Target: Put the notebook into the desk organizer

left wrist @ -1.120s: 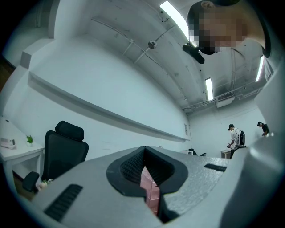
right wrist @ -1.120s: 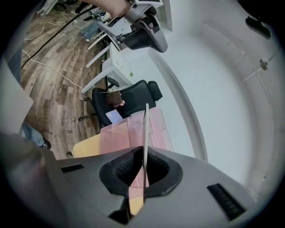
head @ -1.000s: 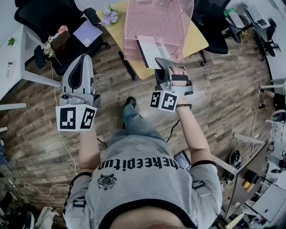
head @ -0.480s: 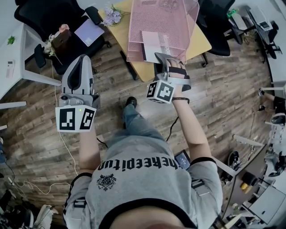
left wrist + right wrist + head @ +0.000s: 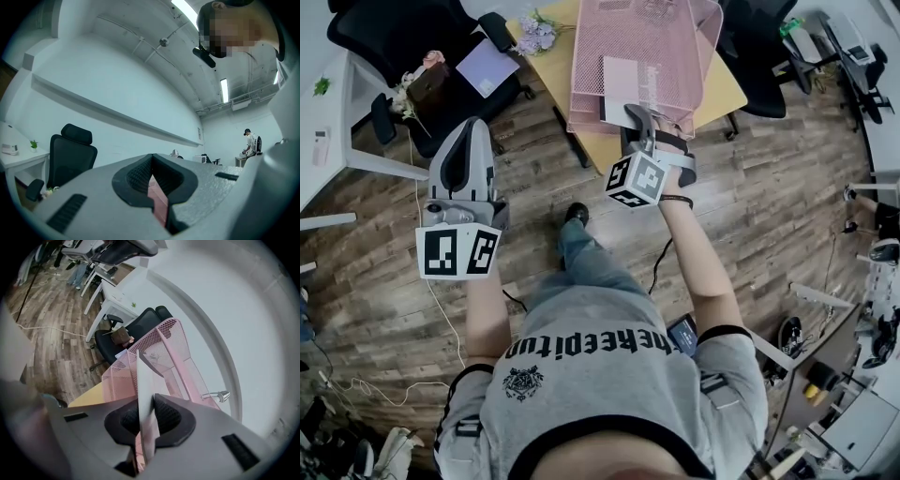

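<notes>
A pink mesh desk organizer (image 5: pixel 667 42) stands on a yellow table (image 5: pixel 719 90) at the top of the head view. My right gripper (image 5: pixel 636 118) is at its near side, shut on a pale notebook (image 5: pixel 622 86) that reaches over the organizer's lower tiers. In the right gripper view the notebook (image 5: pixel 146 380) stands edge-on between the pads of the right gripper (image 5: pixel 152 401), with the organizer (image 5: pixel 164 341) just beyond. My left gripper (image 5: pixel 473 126) hangs over the wooden floor to the left, shut with nothing held. In its own view the left gripper (image 5: pixel 151 158) points up at a wall and ceiling.
A black office chair (image 5: pixel 403 33) with a lavender folder (image 5: pixel 483 67) stands left of the table, with flowers (image 5: pixel 534 36) on the table's corner. A white desk (image 5: pixel 328 122) lies at far left. More chairs (image 5: pixel 755 66) stand right of the table. Cables (image 5: pixel 356 389) trail on the floor.
My right gripper has moved forward toward the organizer, and the notebook now lies further in over the tiers. The left gripper has stayed in place.
</notes>
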Action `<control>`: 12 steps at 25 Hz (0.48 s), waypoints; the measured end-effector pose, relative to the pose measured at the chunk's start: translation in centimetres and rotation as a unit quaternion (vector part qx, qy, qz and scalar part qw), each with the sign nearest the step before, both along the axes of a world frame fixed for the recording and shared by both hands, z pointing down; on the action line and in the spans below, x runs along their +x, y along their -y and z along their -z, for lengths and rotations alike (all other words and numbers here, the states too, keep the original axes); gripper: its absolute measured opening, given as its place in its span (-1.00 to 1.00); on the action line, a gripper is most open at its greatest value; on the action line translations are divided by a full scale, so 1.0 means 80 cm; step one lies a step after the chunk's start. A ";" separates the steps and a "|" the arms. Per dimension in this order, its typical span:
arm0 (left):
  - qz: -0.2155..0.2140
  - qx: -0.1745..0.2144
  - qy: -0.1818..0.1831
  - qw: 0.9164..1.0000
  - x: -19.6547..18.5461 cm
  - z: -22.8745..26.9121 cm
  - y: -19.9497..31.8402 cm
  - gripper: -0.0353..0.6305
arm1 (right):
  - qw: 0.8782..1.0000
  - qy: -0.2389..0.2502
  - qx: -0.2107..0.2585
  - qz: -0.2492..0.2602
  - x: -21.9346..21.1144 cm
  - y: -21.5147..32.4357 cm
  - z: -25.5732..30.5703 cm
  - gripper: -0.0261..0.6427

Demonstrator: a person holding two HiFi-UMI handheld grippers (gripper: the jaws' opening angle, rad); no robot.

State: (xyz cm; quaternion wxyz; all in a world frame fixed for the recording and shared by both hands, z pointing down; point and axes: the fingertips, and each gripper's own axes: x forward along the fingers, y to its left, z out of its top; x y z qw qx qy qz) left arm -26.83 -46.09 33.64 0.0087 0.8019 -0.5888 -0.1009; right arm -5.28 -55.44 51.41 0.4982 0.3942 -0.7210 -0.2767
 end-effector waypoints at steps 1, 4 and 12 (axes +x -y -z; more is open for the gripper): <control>0.000 -0.001 0.000 1.000 -0.001 -0.001 0.002 -0.88 | 1.000 0.009 -0.009 -0.001 -0.002 0.002 -0.002 -0.89; -0.002 -0.004 0.000 1.000 -0.001 -0.005 0.008 -0.88 | 0.998 0.037 -0.041 -0.001 -0.006 0.007 -0.007 -0.86; -0.006 -0.007 -0.003 1.000 0.005 -0.011 0.018 -0.88 | 0.990 0.098 -0.102 0.005 -0.013 0.006 -0.009 -0.72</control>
